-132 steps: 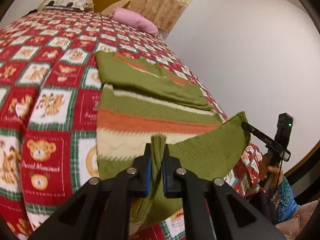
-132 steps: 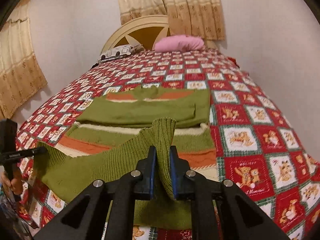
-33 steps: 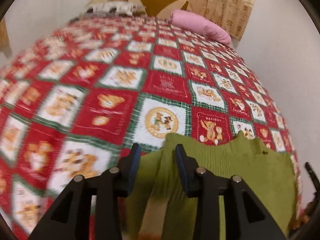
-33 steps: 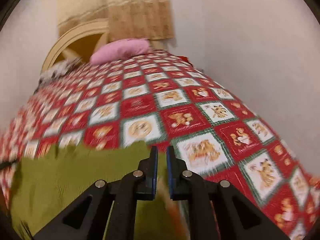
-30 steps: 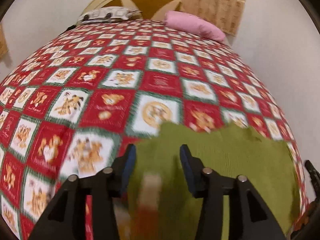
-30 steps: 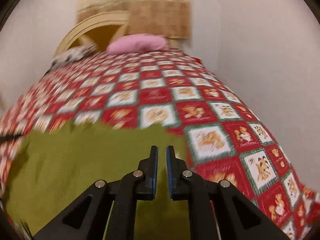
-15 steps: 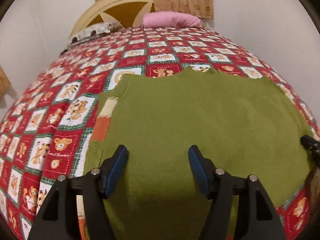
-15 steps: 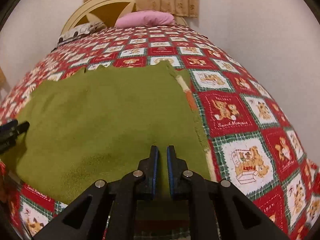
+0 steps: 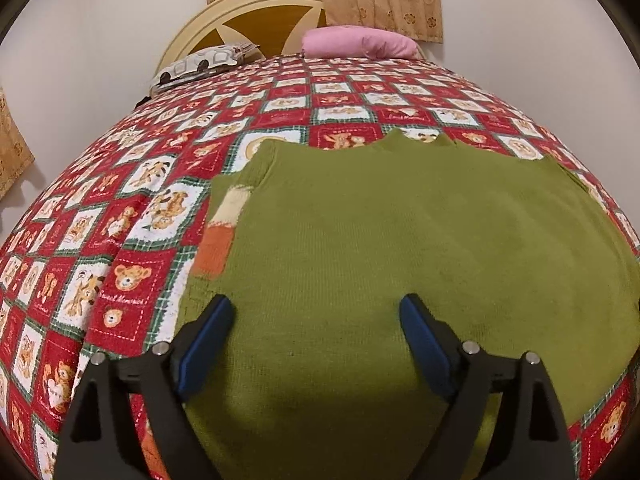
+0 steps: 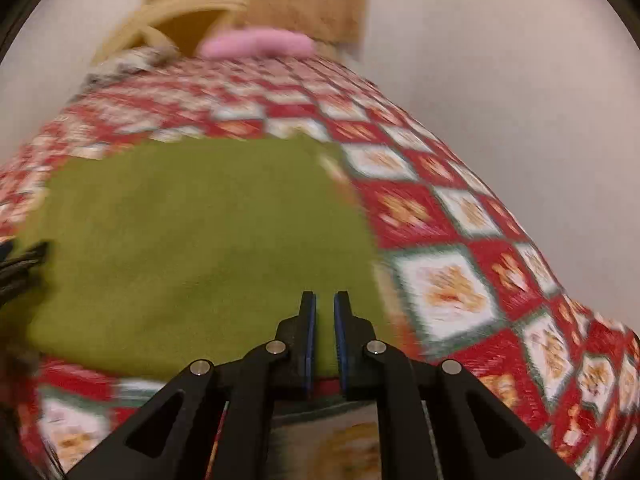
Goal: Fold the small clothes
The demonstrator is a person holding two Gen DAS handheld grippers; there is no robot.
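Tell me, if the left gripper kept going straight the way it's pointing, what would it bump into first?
Most likely the green sweater. The left gripper, jaws wide apart with nothing between them, aims down at the cloth spread on the quilt. How far above it is unclear.

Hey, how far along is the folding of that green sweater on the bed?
Done: the green sweater lies doubled over on the bedspread, striped layer peeking out at its left. In hand: left tongs have just been opening, nothing pinched; right tongs shut over it. Left: probably another fold.
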